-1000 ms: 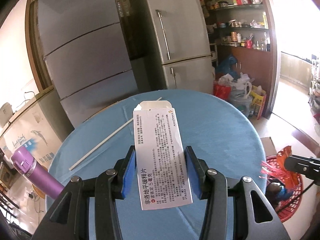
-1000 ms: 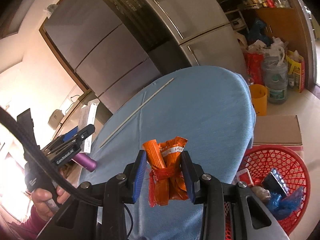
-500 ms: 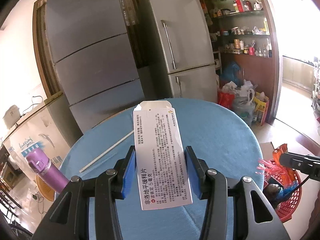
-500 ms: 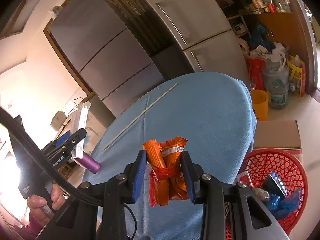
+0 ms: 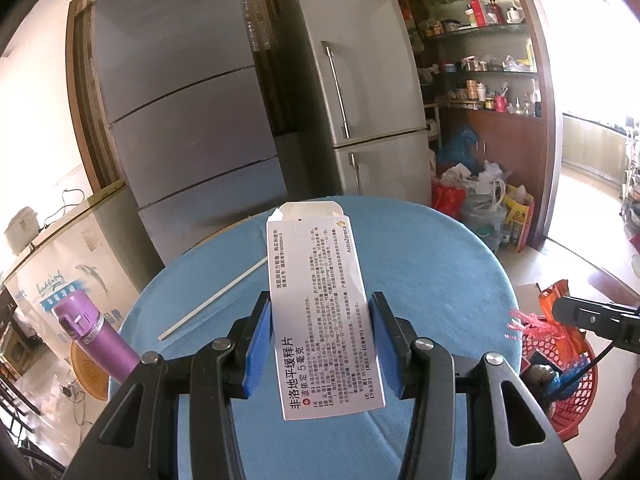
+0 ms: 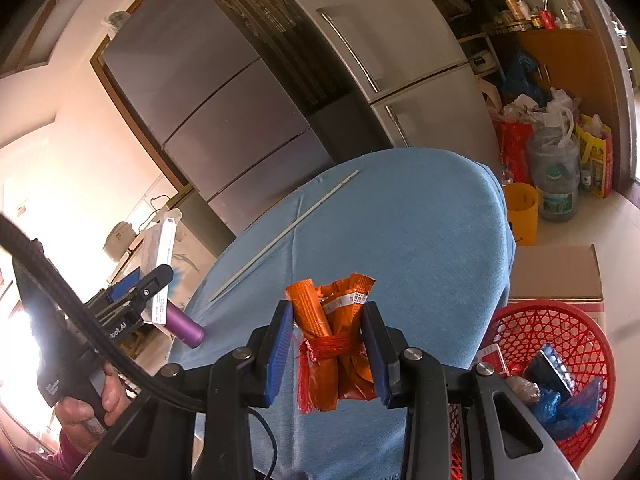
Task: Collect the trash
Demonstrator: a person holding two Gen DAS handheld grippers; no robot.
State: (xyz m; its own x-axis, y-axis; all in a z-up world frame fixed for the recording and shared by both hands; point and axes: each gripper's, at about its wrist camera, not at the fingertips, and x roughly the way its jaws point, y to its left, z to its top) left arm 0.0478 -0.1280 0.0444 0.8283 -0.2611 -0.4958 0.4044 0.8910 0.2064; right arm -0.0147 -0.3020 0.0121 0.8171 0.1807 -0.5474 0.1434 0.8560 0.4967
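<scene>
Left wrist view: the left gripper (image 5: 320, 344) tilts down over the round blue table (image 5: 432, 280), jaws clamped on a white medicine box (image 5: 320, 312) held above the cloth. A thin white stick (image 5: 212, 300) lies on the table at far left. Two grey fridges (image 5: 360, 92) stand behind.

Right wrist view: the right gripper (image 6: 328, 350) angles down, jaws narrow, gripping an orange wrapper bundle (image 6: 334, 344) above the near table edge. A red basket (image 6: 560, 368) holding trash sits on the floor to the right.
</scene>
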